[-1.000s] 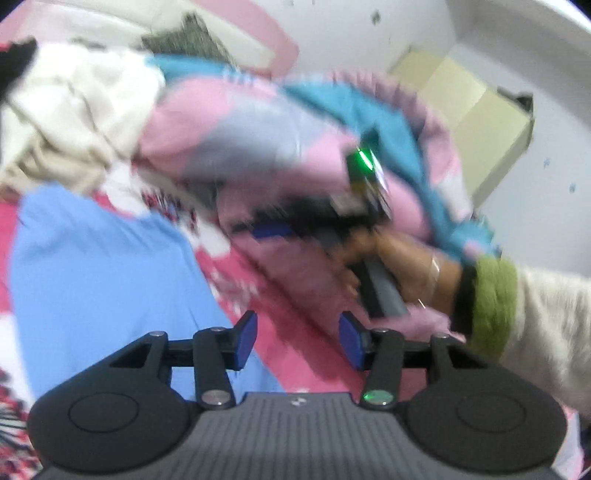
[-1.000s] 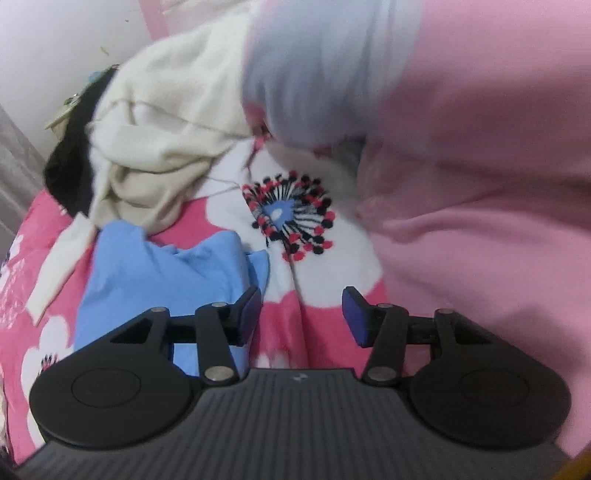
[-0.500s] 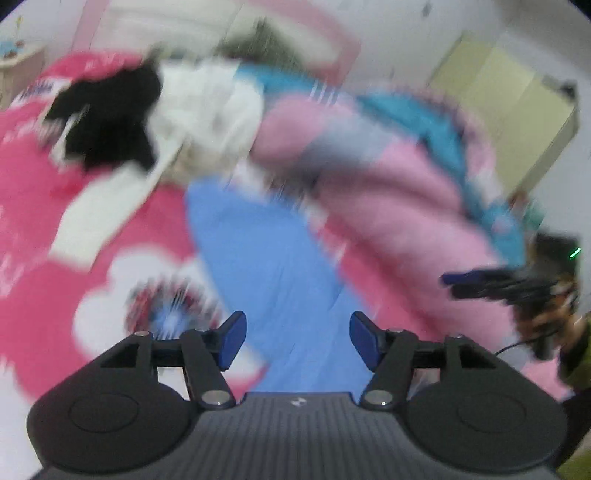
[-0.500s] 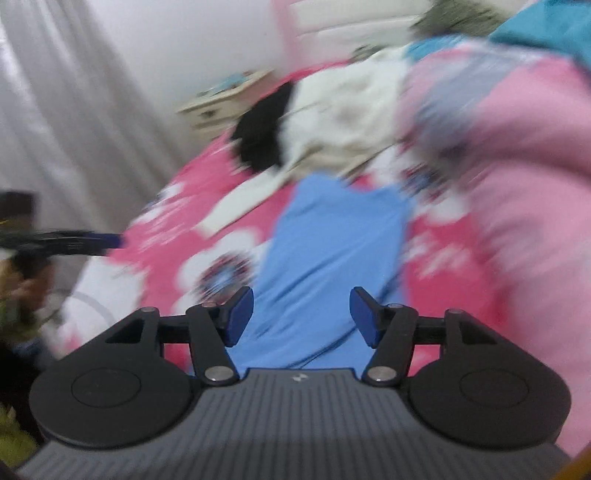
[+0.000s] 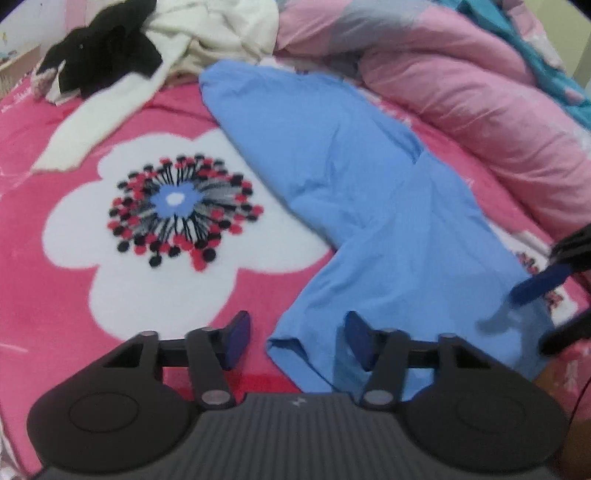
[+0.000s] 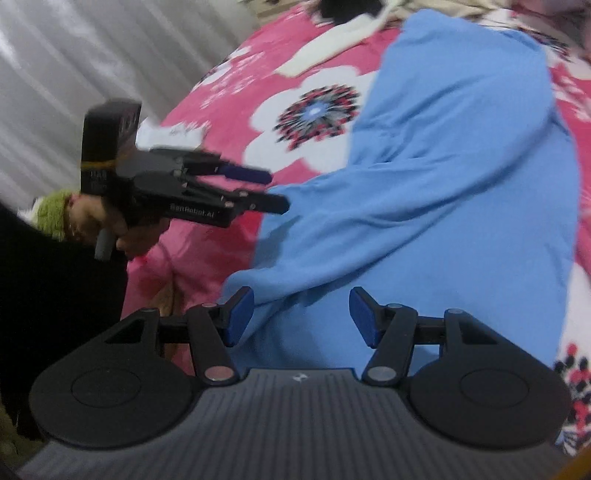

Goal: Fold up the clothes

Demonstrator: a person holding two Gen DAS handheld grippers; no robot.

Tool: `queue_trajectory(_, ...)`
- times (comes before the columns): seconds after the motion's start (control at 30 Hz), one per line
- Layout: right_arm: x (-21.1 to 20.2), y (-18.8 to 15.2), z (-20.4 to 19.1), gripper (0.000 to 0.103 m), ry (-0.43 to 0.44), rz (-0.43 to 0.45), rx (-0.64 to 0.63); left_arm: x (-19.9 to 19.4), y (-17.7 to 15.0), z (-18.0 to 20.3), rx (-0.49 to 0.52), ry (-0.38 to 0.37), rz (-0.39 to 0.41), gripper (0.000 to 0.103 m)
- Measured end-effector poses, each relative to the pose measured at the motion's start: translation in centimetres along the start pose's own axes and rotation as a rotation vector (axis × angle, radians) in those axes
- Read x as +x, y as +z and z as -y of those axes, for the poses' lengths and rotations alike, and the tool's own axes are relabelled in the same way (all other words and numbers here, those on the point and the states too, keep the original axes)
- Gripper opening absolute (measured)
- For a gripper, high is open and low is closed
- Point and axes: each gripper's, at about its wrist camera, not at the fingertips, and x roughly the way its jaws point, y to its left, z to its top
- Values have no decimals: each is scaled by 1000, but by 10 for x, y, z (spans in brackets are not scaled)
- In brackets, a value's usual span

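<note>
Here, soft blue garment (image 5: 388, 206) rumpled on plush floral blanket (image 5: 155, 258), left gripper (image 5: 293, 341) closing over its corner, right gripper (image 6: 301, 317) parted, unpinched.

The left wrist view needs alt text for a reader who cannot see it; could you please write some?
A blue garment lies crumpled on a pink flowered blanket, its near edge between the closing fingers of the left gripper, which do not touch it. The right gripper reaches in at the right edge; cream clothes and a pink quilt lie behind.
</note>
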Motion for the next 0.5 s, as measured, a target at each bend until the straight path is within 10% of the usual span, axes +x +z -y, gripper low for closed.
queue_trajectory(0.17,-22,-6,30,57,-33,88,138,-1,0,2,17,-15,10,9)
queue_trajectory(0.5,-28,-5,51,57,110,147,339,-52,24,29,-34,-310,54,8)
